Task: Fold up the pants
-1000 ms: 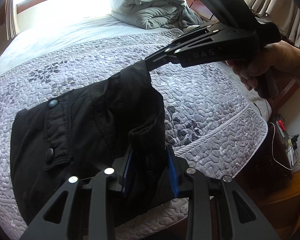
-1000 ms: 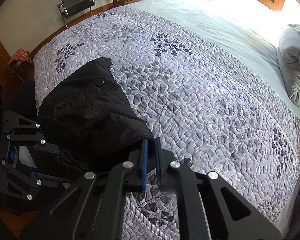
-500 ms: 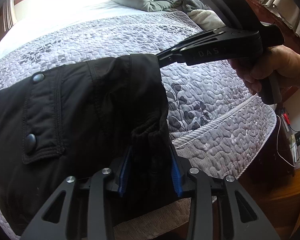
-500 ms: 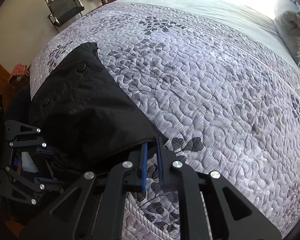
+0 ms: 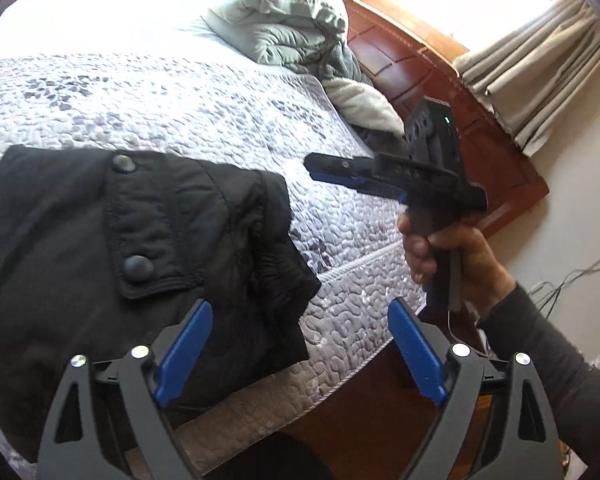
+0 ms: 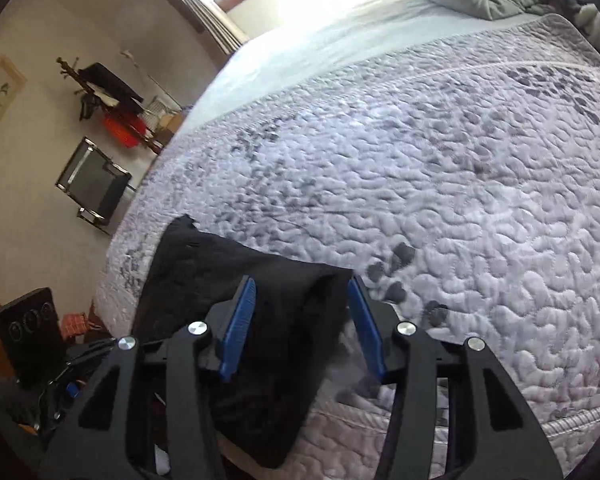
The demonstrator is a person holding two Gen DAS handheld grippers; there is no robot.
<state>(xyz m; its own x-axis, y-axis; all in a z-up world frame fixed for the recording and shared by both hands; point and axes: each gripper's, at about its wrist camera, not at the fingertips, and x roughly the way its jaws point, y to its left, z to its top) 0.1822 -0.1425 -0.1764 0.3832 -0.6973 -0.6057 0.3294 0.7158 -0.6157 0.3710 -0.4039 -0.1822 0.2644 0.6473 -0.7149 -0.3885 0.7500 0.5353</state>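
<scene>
From the left wrist camera, the left gripper (image 5: pixel 300 344) stands wide apart, its blue pads (image 5: pixel 184 344) clear of any cloth, the left one hovering just over the near edge of the black pants (image 5: pixel 140 240) and the right one out past the quilt's edge. The pants lie as a compact dark bundle on the near corner of the quilted bedspread (image 5: pixel 220 112), a flap with two snap buttons (image 5: pixel 139 267) facing up and a loose hem corner drooping towards the mattress border; that placement near the edge keeps the cloth within easy reach of both tools. The right gripper (image 5: pixel 320 170) shows side-on here, held in the person's hand (image 5: pixel 452 252), its tip apart from the bundle's far right corner, and this view does not show how its jaws stand. A grey duvet (image 5: pixel 288 24) is heaped by the wooden headboard (image 5: pixel 440 120), well apart from the work. From the right wrist camera, the right gripper (image 6: pixel 302 320) is clearly spread wide, with the pants' (image 6: pixel 260 280) corner lying between and beneath the blue pads (image 6: pixel 240 320) but not pinched. With both claws empty and the bundle resting flat, the fold looks set down, so the judgement is that this fold is finished or nearly so, pending any tidying of the drooping corner
</scene>
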